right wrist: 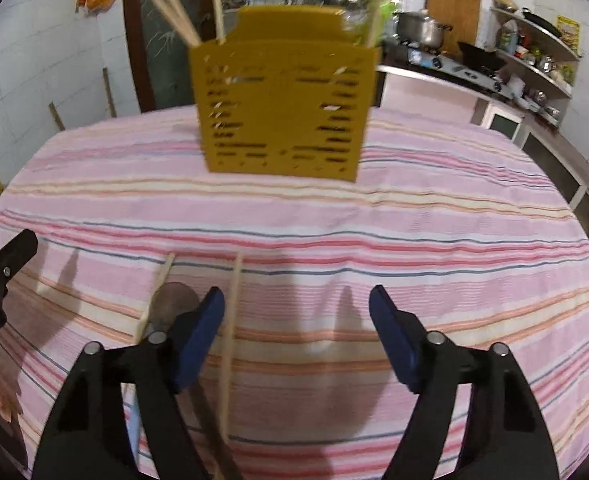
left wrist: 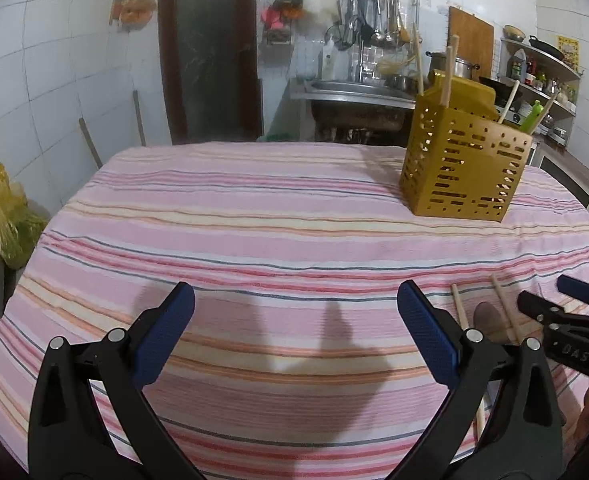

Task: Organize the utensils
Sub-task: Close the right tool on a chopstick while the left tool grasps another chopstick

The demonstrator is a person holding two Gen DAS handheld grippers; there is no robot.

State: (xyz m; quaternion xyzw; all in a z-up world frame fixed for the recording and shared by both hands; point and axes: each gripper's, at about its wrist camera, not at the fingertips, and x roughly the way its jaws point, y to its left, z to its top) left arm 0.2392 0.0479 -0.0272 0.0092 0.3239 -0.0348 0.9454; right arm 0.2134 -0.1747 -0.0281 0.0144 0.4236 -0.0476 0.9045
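A yellow perforated utensil holder (left wrist: 464, 166) stands on the striped tablecloth (left wrist: 254, 220) at the far right, with several wooden chopsticks and a green utensil in it. It also shows in the right wrist view (right wrist: 284, 108). Loose chopsticks (right wrist: 230, 332) and a brown wooden spoon (right wrist: 174, 304) lie on the cloth by my right gripper's left finger. They show in the left wrist view as chopsticks (left wrist: 460, 308) and spoon (left wrist: 488, 316). My left gripper (left wrist: 296, 336) is open and empty. My right gripper (right wrist: 296, 340) is open over the cloth, one chopstick just inside its left finger.
A kitchen lies behind the table: sink with hanging ladles (left wrist: 358, 92), stove and pot (right wrist: 422, 32), shelves (right wrist: 534, 52). A yellow bag (left wrist: 6, 220) sits left of the table. The right gripper shows in the left view (left wrist: 574, 320).
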